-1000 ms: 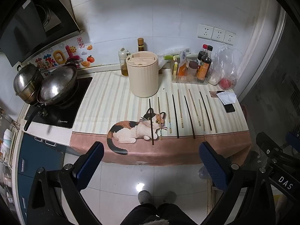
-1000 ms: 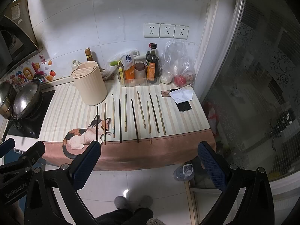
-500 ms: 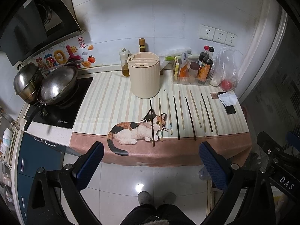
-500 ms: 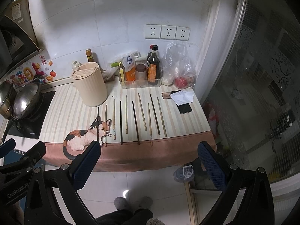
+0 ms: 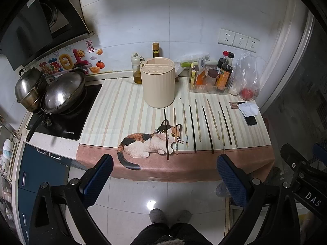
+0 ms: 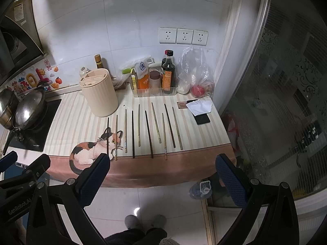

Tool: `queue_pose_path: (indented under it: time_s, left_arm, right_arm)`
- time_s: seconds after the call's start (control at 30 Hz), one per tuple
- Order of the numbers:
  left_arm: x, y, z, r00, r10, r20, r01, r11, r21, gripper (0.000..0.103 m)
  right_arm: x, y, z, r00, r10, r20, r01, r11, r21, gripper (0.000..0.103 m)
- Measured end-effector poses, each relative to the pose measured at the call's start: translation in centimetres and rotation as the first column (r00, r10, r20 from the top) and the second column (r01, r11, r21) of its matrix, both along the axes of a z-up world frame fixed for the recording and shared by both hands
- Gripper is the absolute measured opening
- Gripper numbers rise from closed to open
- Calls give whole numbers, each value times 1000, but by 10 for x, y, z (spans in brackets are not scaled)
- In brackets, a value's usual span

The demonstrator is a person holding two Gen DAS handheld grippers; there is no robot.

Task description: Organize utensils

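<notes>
Holding both grippers spread and empty short of the counter, left gripper (image 5: pixel 164 175) and right gripper (image 6: pixel 162 174), you face chopsticks (image 6: pixel 148 133) lying in a row beside the slotted holder (image 6: pixel 99 92); pinch one mid-shaft, then lift it level.

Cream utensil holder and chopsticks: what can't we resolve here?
- Cream ribbed utensil holder: slot depth and contents hidden by its own top, both views.
- Loose chopsticks: pairings and tip markings too small.
- Bottles in clear plastic tray: labels too small.
</notes>
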State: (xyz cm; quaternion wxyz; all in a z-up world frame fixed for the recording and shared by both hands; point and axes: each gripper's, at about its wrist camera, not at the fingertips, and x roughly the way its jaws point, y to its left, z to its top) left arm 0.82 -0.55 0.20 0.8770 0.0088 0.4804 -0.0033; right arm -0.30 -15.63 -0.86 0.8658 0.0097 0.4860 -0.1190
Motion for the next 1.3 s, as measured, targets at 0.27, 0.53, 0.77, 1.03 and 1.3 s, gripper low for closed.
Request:
queue_pose_path:
  time_s: [0.27,0.53,0.77,1.03,1.3]
  left_arm:
    - [1,0,-1,1000,2,3,-2,1000,1,103]
    - [4,2,1,1000,4,5,-4,1000,-1,103]
    - [5,3,1,1000,6,8,-6,1000,-5,103]
    - [4,3,2,1000,7,10,-7,1000,-7,103]
    - [5,1,5,1000,7,15,-6,1000,-11,103]
  right_arm:
    - [-2,0,0,1000,0,2,0,1000,1,103]
    - [0,0,1,1000,1,2,-1,1000,0,103]
    - [-1,1,2,1000,1,3,-1,1000,-1,103]
    - [1,2,3,1000,0,6,0,1000,0,103]
    - [3,4,5,1000,-1,8,1,1000,-2,103]
